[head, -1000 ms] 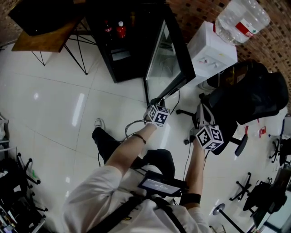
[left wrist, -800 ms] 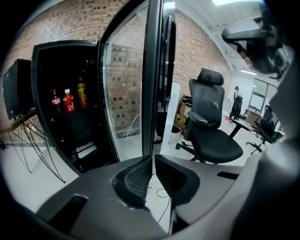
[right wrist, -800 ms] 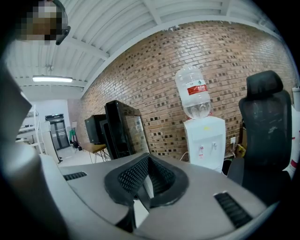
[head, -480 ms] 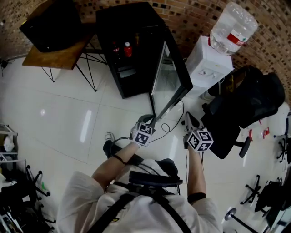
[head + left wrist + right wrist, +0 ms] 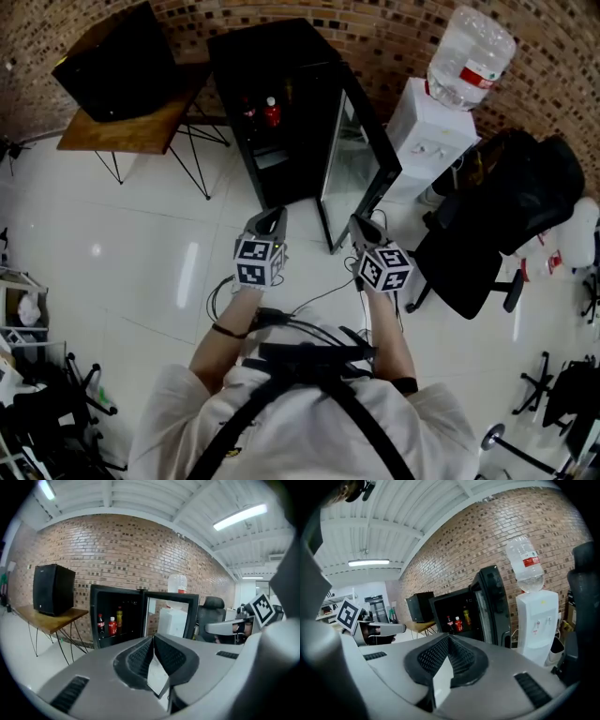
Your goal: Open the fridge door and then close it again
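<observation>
Left gripper (image 5: 271, 221): my jaws together, nothing between; held over white floor (image 5: 122, 244), short of fridge (image 5: 272, 56), touching nothing.
Right gripper (image 5: 362, 226): my jaws together, empty; near fridge door (image 5: 360, 159), apart from it.
Fridge: black, against brick wall (image 5: 394, 37); door swung wide open, glass panel; bottles (image 5: 272, 112) on shelf inside.
Right of fridge: white water dispenser (image 5: 427, 141); black office chair (image 5: 497, 216).
Left of fridge: wooden table (image 5: 141, 127); black box (image 5: 112, 61) on top.

Ceiling tubes (image 5: 239, 516) shine bright, floor (image 5: 141, 216) glares, fisheye corners darken.
</observation>
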Demonstrator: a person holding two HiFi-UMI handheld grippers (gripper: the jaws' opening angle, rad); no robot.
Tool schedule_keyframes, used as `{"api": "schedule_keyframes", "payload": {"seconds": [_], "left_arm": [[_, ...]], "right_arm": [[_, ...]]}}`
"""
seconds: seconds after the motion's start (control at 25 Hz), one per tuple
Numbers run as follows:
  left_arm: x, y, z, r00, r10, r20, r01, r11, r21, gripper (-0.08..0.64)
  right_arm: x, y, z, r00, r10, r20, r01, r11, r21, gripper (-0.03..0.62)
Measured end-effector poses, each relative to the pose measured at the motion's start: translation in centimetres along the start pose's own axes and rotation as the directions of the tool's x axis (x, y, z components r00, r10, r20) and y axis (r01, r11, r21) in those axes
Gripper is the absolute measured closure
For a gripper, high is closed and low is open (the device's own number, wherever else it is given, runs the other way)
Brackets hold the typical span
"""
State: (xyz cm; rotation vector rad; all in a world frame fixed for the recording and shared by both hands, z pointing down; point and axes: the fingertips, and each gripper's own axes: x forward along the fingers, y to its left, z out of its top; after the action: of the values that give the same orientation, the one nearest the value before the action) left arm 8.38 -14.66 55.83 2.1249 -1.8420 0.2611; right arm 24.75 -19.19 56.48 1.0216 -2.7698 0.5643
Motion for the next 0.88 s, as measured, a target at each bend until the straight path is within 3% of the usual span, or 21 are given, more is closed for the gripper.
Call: {"api": "schedule_keyframes", "payload": {"seconds": [0.36,0.88], "left_arm": [[-2.1,2.5,-1.5,0.998,0.065,-0.010,-0.065,0.994,-0.084,0.558],[-3.0,0.5,-2.9,0.999,0.024,-0.025,-0.026,0.996,-0.089,0.559]], "right_arm": [[0.1,2.4,-1.8,0.998,0.021,-0.056,-0.023,0.999,-0.037,0.588],[-1.8,2.6,-3.1,0.999,0.004,-0.047,-0.005,0.999,-0.033,0.589]]}}
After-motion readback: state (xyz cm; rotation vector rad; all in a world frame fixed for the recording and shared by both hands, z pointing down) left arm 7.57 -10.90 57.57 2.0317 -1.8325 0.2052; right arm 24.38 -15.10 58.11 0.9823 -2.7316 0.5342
